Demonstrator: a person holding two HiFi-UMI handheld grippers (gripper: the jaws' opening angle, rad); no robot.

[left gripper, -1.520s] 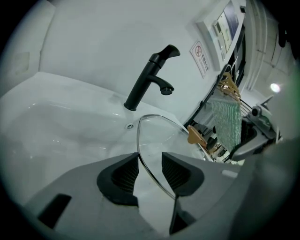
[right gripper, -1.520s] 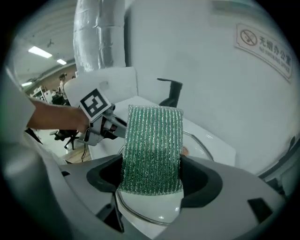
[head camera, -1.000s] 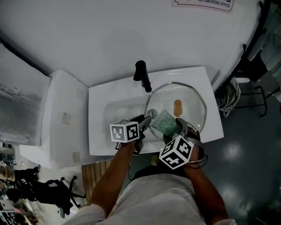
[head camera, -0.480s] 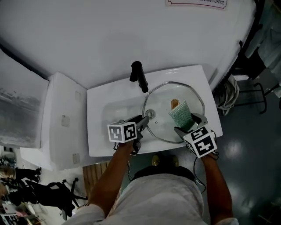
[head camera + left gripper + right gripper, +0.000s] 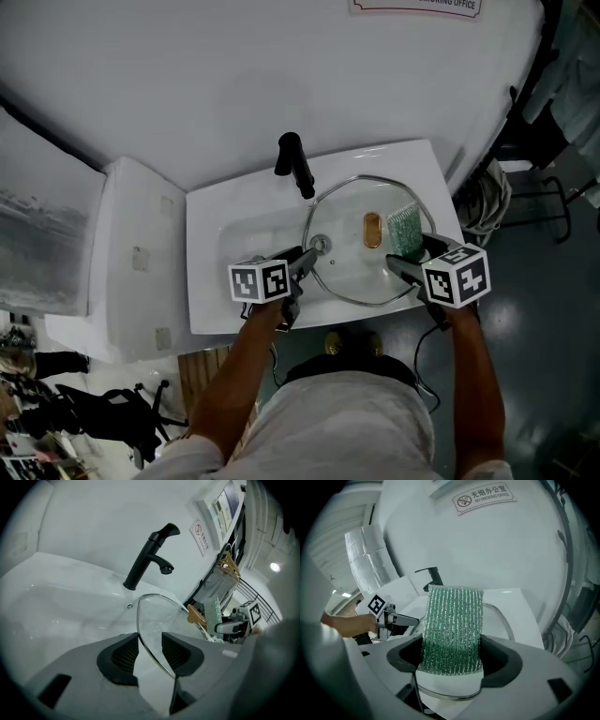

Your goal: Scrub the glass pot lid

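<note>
Seen from above: a person at a white sink (image 5: 211, 295), a gripper in each hand. Left gripper (image 5: 302, 262): jaws closed on the rim of the glass lid (image 5: 352, 274), w/ the rim running slantwise btwn the pads. The glass spreads ahead & to the right of those jaws, over the basin. Right gripper (image 5: 411, 255): jaws clamped on a green scrub pad (image 5: 405, 231). It sticks out ahead of them onto the lid's right side, just right of the brown handle (image 5: 373, 230). Black tap (image 5: 295, 161) beyond both. Progress: prob. mid-scrub. No suds or water show, so can't tell how much glass is done vs. left.
</note>
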